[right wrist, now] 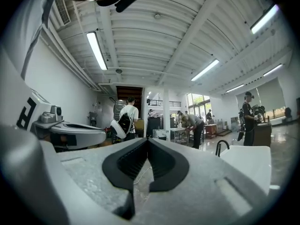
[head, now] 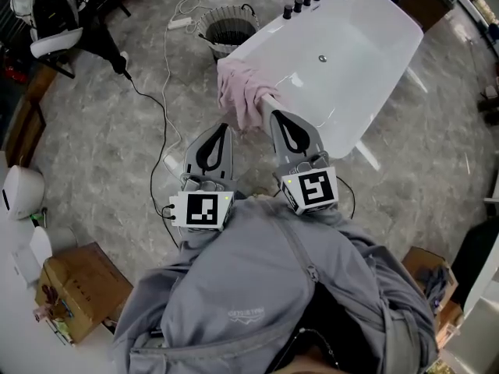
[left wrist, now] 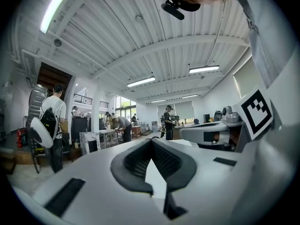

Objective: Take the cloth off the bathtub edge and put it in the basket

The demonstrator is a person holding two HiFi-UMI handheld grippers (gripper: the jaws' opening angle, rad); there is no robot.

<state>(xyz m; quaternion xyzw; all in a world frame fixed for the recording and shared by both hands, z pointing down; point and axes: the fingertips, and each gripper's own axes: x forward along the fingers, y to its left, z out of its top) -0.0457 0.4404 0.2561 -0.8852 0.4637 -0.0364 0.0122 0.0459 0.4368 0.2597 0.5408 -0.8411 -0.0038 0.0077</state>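
Note:
A pink cloth (head: 242, 93) hangs over the near end of the white bathtub (head: 366, 61) rim and droops down its outside. The dark basket (head: 228, 29) stands on the floor beyond the tub's left corner. My right gripper (head: 273, 114) is shut and empty, its tips just below and right of the cloth. Lower and to the left, my left gripper (head: 225, 126) is likewise shut with nothing in it. In both gripper views the jaws meet, left (left wrist: 151, 140) and right (right wrist: 148, 140), and point level across the room. The tub (right wrist: 246, 161) shows at the right gripper view's right.
A white power strip (head: 180, 23) and a black cable (head: 153, 107) lie on the grey stone floor left of the tub. Cardboard boxes (head: 82, 287) sit at the lower left, another (head: 427, 275) at the lower right. A chair (head: 54, 33) stands at the upper left. People work far off (right wrist: 126, 121).

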